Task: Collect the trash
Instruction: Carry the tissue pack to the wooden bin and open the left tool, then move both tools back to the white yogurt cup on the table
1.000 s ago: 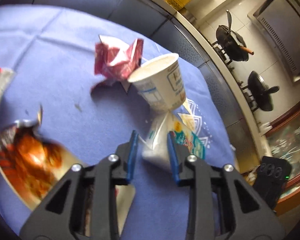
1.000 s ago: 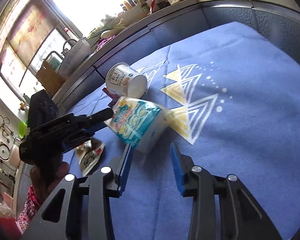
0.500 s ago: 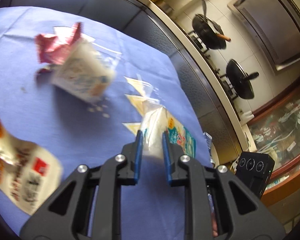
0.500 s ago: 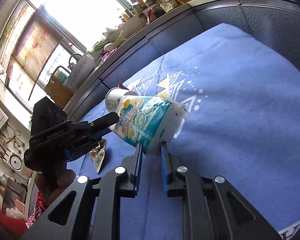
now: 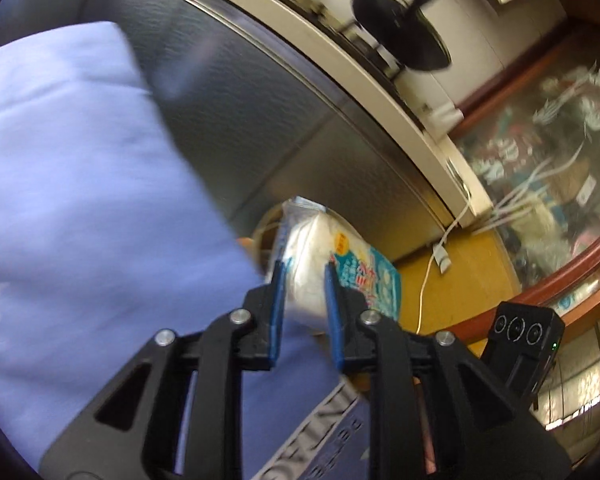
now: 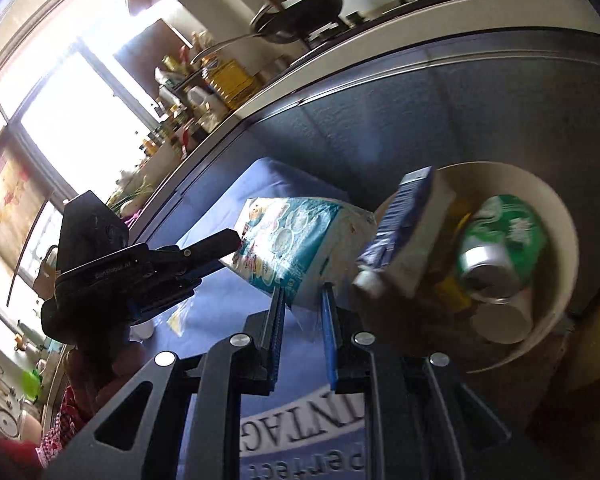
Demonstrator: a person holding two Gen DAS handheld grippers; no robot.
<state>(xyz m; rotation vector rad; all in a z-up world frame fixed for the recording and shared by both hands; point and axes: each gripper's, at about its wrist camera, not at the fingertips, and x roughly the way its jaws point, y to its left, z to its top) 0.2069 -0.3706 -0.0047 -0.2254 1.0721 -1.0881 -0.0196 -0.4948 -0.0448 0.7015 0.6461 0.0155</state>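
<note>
Two grippers, left (image 5: 305, 288) and right (image 6: 302, 308), pinch opposite ends of one tissue pack (image 6: 290, 246), carried beside the bin (image 6: 556, 320); it looks light, soft, crinkly-slick, so grip edges firmly.

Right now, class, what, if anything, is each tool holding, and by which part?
Both hold one teal-and-white tissue pack. The left tool pinches its left end; the right tool grips its lower white edge, near the bin.
</note>
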